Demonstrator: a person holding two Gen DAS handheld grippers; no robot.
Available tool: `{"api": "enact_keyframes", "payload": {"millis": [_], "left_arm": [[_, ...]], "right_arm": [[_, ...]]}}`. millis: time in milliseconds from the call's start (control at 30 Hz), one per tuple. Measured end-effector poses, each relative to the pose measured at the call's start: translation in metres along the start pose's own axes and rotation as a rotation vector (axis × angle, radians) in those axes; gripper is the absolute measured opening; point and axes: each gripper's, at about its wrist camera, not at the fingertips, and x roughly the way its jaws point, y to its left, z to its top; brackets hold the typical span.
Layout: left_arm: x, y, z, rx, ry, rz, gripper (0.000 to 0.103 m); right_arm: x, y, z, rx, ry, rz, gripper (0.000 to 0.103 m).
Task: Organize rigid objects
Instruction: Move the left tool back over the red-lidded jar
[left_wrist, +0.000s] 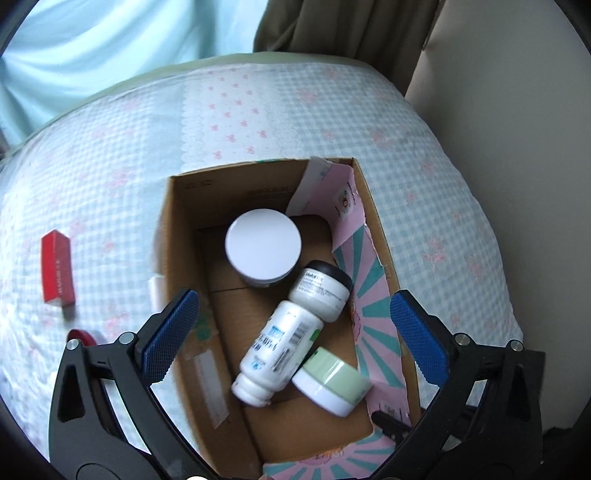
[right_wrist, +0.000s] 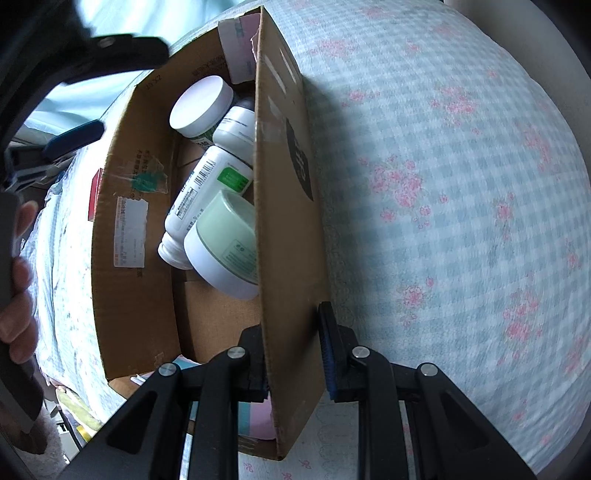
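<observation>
An open cardboard box stands on a checked bedspread. Inside it are a white-lidded jar, a black-lidded white jar, a white bottle lying on its side and a green-lidded jar tilted against it. My left gripper hovers over the box, open wide, with nothing between its blue pads. My right gripper is shut on the box's near side wall, one finger inside and one outside. The right wrist view shows the same bottle and green jar.
A red carton lies on the bedspread left of the box, with a small red item nearer me. Pink-and-teal paper lines the box's right wall. A person's hand holds the left gripper's handle. A wall rises at right.
</observation>
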Motion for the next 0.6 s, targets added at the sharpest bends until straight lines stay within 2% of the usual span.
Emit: {"api": "enact_keyframes", "payload": {"millis": [167,367,500,600], "left_arm": [[-0.046,0.019,-0.003,-0.013,-0.040,0.001,0.103],[-0.112,0.060,-0.012,-0.018,-0.117,0.046,0.103],[-0.132,0.094,-0.023,-0.021,-0.142,0.086,0.103],[-0.134,0.124,-0.038,-0.038,-0.126,0.118,0.103]], "right_arm": [[0.003,0.002,0.001,-0.022,0.000,0.006,0.020],[0.002,0.004,0.001,-0.008,0.006,0.013,0.021],[0.000,0.004,0.001,0.018,0.002,0.010,0.021],[-0.001,0.000,-0.001,0.046,-0.010,0.026,0.022]]}}
